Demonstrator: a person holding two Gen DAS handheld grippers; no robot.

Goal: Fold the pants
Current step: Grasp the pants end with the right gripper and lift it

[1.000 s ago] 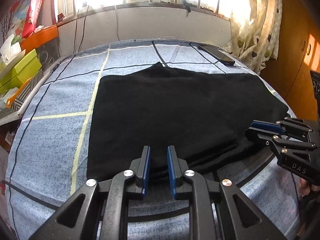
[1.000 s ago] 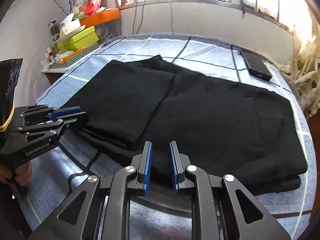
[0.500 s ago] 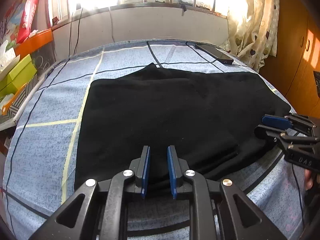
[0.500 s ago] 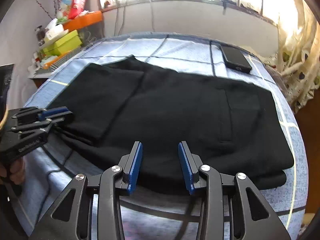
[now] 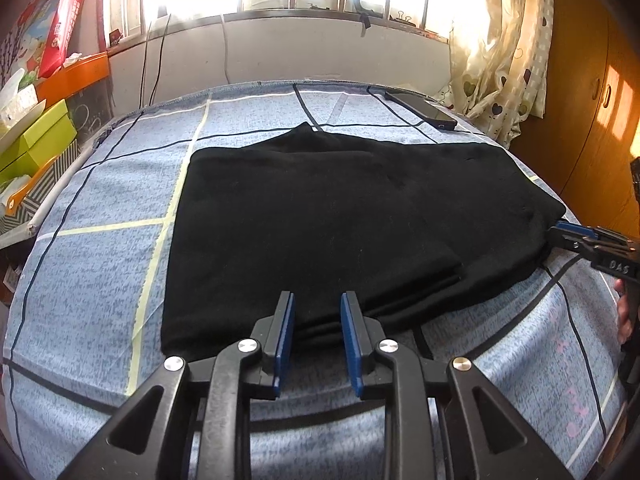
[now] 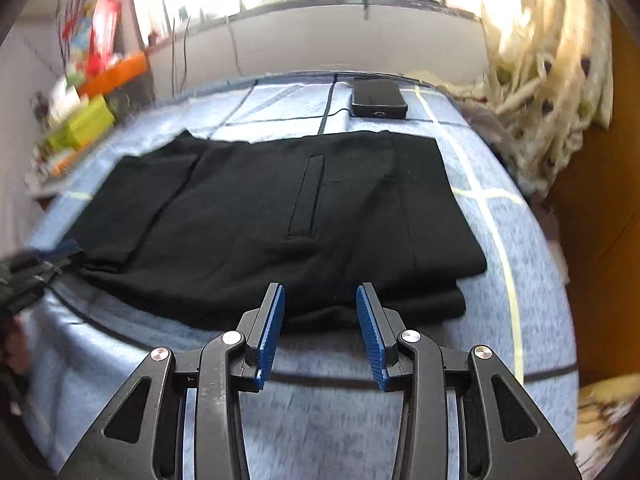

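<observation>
The black pants (image 5: 340, 216) lie folded flat on the blue checked bed sheet (image 5: 100, 240). My left gripper (image 5: 316, 312) hovers at their near edge toward the left end. Its jaws are opening, and the fabric seen in the gap lies flat, not pinched. In the right wrist view the pants (image 6: 280, 216) show a pocket slit. My right gripper (image 6: 320, 304) stands open over the near edge toward the right end, with nothing between its pads. The right gripper (image 5: 576, 240) also shows at the pants' right corner, and the left gripper (image 6: 44, 260) is blurred at the far left.
A black phone (image 5: 424, 110) lies on the sheet behind the pants, also seen as the phone (image 6: 378, 98). Green and orange boxes (image 5: 36, 136) crowd the left side. A patterned curtain (image 5: 500, 60) and a wooden wardrobe (image 5: 592, 100) stand on the right.
My right gripper opened wide and slid to the right along the pants' near edge. The left gripper's jaws widened a little. The pants have not moved.
</observation>
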